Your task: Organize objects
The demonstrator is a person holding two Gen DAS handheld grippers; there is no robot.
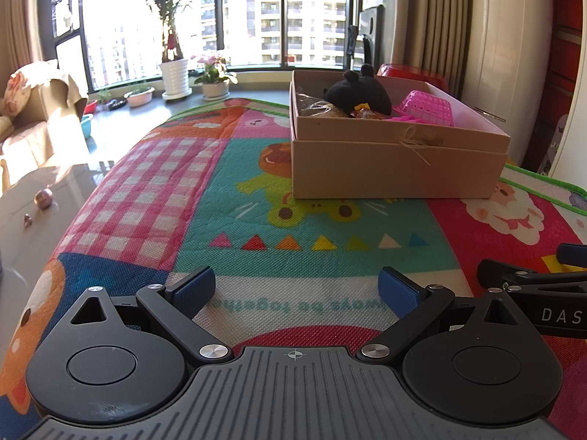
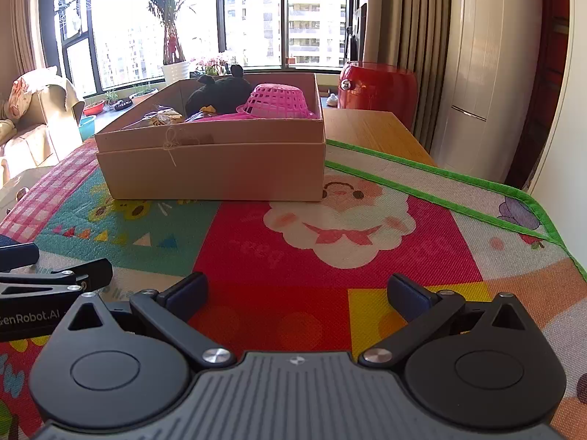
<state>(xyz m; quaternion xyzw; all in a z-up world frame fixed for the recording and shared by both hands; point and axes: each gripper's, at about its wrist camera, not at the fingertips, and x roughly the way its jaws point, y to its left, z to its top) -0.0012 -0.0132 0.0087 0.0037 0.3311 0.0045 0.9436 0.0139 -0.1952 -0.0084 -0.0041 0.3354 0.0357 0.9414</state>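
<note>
A tan cardboard box [image 1: 396, 168] [image 2: 220, 172] stands on the colourful play mat [image 1: 293, 249] [image 2: 330, 256]. Inside it are a black plush toy [image 1: 357, 91] [image 2: 216, 95], an upturned pink plastic basket [image 1: 427, 108] [image 2: 279, 101] and wrapped snack packets [image 1: 319, 108] [image 2: 163, 118]. My left gripper [image 1: 297, 288] is open and empty, low over the mat, well short of the box. My right gripper [image 2: 299, 291] is open and empty too, beside the left one. Each gripper's fingers show at the edge of the other's view.
A red stool [image 2: 378, 88] and a wooden table top [image 2: 367, 128] lie behind the box on the right. Potted plants [image 1: 176, 73] line the window sill. A sofa [image 1: 33, 117] is on the left. Small round objects [image 1: 44, 198] sit on the glossy surface to the left of the mat.
</note>
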